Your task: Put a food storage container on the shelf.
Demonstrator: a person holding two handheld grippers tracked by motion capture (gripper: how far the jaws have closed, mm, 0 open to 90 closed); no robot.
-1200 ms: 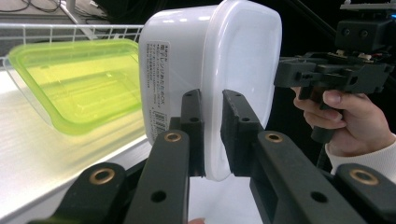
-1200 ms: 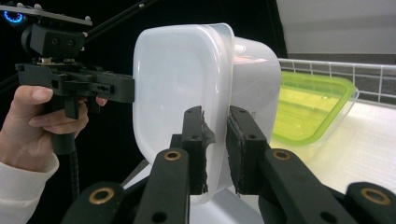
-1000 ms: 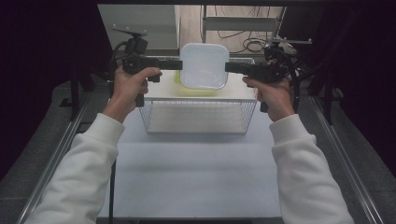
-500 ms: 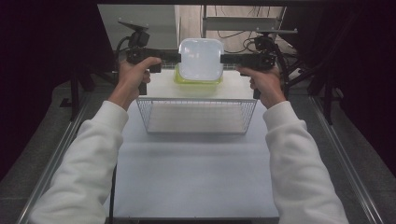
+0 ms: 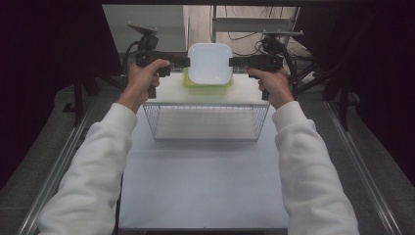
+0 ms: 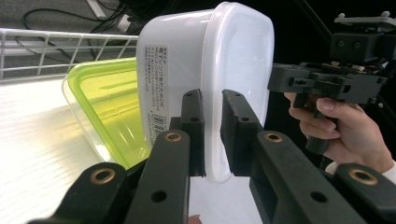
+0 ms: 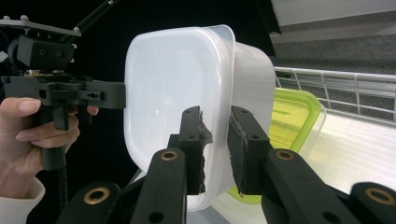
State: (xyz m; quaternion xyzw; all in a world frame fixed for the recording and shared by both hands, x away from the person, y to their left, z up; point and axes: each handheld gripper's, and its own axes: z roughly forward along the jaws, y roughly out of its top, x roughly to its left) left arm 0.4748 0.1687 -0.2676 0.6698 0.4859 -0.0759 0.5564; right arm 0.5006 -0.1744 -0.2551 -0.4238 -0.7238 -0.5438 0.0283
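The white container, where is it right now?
In the high view the white container hangs at the far end of the table, gripped by its rim between the left gripper and right gripper, above the green-lidded box, beyond the wire basket.

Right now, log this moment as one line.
left gripper: shut on white plastic container rim | right gripper: shut on opposite rim | container above green-lidded box | wire basket nearer

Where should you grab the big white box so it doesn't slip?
Grab the white box by its sticking-out rim, one gripper from each side. That is how the left gripper and right gripper pinch it now: the rim is thin enough to fit between the jaws, while the body is too wide. Two opposite holds should keep it level above the green-lidded box.
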